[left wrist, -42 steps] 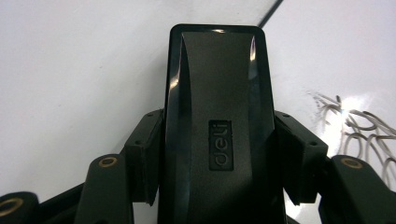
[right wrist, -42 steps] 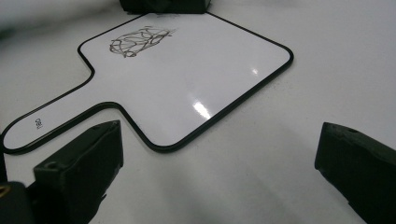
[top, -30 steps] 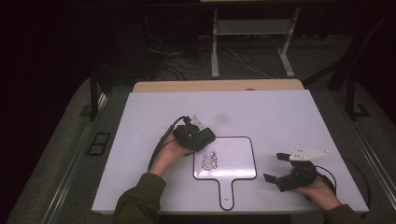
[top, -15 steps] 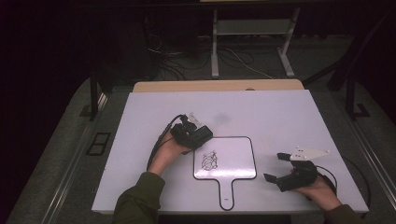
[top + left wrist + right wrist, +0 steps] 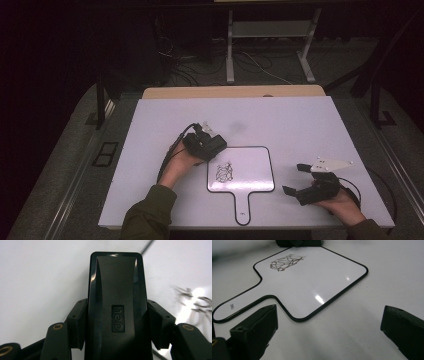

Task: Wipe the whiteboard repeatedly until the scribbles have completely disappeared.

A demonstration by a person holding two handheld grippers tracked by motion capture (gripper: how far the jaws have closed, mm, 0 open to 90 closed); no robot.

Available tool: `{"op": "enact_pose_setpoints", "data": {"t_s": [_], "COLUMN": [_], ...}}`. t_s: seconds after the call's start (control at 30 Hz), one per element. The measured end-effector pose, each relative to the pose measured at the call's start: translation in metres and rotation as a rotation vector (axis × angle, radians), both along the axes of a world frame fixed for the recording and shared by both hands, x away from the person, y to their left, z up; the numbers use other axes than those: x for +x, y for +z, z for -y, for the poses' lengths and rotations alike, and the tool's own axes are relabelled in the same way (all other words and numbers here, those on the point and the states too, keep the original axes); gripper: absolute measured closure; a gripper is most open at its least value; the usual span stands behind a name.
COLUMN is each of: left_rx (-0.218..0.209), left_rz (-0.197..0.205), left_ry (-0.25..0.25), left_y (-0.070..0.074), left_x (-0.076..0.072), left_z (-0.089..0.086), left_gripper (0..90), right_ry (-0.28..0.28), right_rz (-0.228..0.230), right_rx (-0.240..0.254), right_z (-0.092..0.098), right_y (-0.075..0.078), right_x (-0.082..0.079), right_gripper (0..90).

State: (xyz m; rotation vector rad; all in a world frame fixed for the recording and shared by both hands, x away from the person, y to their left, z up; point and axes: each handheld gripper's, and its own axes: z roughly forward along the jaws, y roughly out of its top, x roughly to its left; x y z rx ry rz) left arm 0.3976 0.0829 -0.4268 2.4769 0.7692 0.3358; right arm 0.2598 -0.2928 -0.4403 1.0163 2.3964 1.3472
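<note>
A small white board with a handle (image 5: 252, 172) (image 5: 317, 282) lies flat on the white table, with a dark scribble (image 5: 225, 172) (image 5: 287, 262) near its left side. My left gripper (image 5: 212, 146) (image 5: 116, 325) hovers at the board's upper left corner, shut on a black eraser (image 5: 116, 297) marked "deli" that sticks out past the jaws. My right gripper (image 5: 295, 179) (image 5: 329, 332) rests on the table to the right of the board, open with nothing between its jaws, which point toward the board.
The white tabletop (image 5: 300, 120) has a wooden strip (image 5: 230, 92) along its far edge. Behind the table stand a metal frame (image 5: 270, 45) and loose cables (image 5: 190, 62) on the dark floor. A cable (image 5: 170, 152) trails from the left gripper.
The left gripper with the eraser has edged slightly to the left, off the scribble. The right gripper has not moved.
</note>
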Motion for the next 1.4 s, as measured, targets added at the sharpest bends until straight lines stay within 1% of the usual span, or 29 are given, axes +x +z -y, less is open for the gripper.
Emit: {"op": "enact_pose_setpoints", "data": {"t_s": [0.03, 0.1, 0.17, 0.3, 0.37, 0.4, 0.5, 0.53, 0.6, 0.7, 0.73, 0.77, 0.83, 0.93, 0.97, 1.0, 1.07, 1.13, 1.17, 1.27, 1.3, 1.4], "left_rx": [-0.011, -0.004, 0.016, 0.045, 0.035, 0.030, 0.040, 0.033, 0.038, 0.050, 0.047, 0.039, 0.039, 0.040, 0.043, 0.042, 0.046, 0.043, 0.035, 0.032, 0.037, 0.038], "left_rz": [-0.008, -0.003, -0.007, 0.003, -0.008, 0.001, 0.005, 0.010, -0.006, -0.015, -0.014, -0.016, -0.003, -0.013, -0.016, -0.030, -0.029, -0.029, -0.022, -0.016, -0.012, -0.027], "left_ry": [0.008, 0.000, -0.012, -0.035, -0.024, -0.008, -0.010, -0.005, -0.012, -0.033, -0.033, -0.025, -0.007, -0.006, -0.019, -0.030, -0.042, -0.031, -0.012, 0.001, -0.005, -0.021], "left_y": [0.000, 0.000, 0.001, 0.002, 0.002, 0.001, 0.002, 0.001, 0.002, 0.003, 0.002, 0.002, 0.002, 0.002, 0.002, 0.002, 0.003, 0.002, 0.002, 0.001, 0.002, 0.002], "left_x": [0.001, -0.001, -0.004, -0.010, -0.008, -0.006, -0.002, -0.003, -0.004, -0.008, -0.008, -0.007, -0.004, -0.004, -0.004, -0.006, -0.009, -0.007, -0.006, -0.002, -0.002, -0.006], "left_z": [-0.001, 0.000, 0.003, 0.007, 0.006, 0.005, 0.005, 0.006, 0.007, 0.009, 0.009, 0.008, 0.005, 0.005, 0.005, 0.006, 0.008, 0.007, 0.006, 0.006, 0.006, 0.008], "left_gripper": [39.8, 39.8, 39.8, 39.8, 39.8, 39.8, 39.8, 39.8, 39.8, 39.8, 39.8, 39.8, 39.8, 39.8, 39.8, 39.8, 39.8, 39.8, 39.8, 39.8, 39.8, 39.8], "right_ry": [0.000, -0.001, -0.001, -0.002, -0.002, -0.003, -0.001, -0.001, -0.001, -0.002, -0.003, -0.003, -0.003, -0.005, -0.005, -0.005, -0.003, -0.005, -0.005, -0.006, -0.005, -0.004], "right_rz": [0.000, -0.001, -0.002, -0.001, 0.001, 0.001, 0.002, 0.002, 0.001, -0.001, -0.001, -0.001, 0.000, 0.000, 0.000, 0.000, 0.000, 0.000, 0.001, 0.000, 0.000, 0.000], "right_rx": [0.000, 0.000, -0.002, -0.002, -0.001, -0.002, -0.005, -0.004, -0.005, -0.005, -0.005, -0.005, -0.004, -0.003, -0.002, -0.003, -0.005, -0.004, -0.003, -0.004, -0.004, -0.005], "right_z": [0.000, 0.000, 0.000, 0.000, 0.000, 0.000, 0.000, 0.000, 0.000, 0.000, 0.000, 0.000, 0.000, 0.000, 0.000, 0.000, 0.000, 0.000, 0.000, 0.000, 0.000, 0.000], "right_y": [0.000, 0.000, 0.000, 0.000, 0.000, 0.000, 0.000, 0.000, 0.000, 0.000, 0.000, 0.000, 0.000, 0.000, 0.000, 0.000, 0.000, 0.000, 0.000, 0.000, 0.000, 0.000], "right_x": [0.000, 0.000, 0.001, 0.001, 0.000, 0.000, 0.000, 0.000, 0.001, 0.001, 0.001, 0.001, 0.000, 0.000, 0.000, 0.000, 0.001, 0.001, 0.001, 0.000, 0.000, 0.001], "right_gripper": [0.0, 0.0, 0.0, 0.0, 0.0, 0.0, 0.0, 0.0, 0.0, 0.0, 0.0, 0.0, 0.0, 0.0, 0.0, 0.0, 0.0, 0.0, 0.0, 0.0, 0.0, 0.0]}}
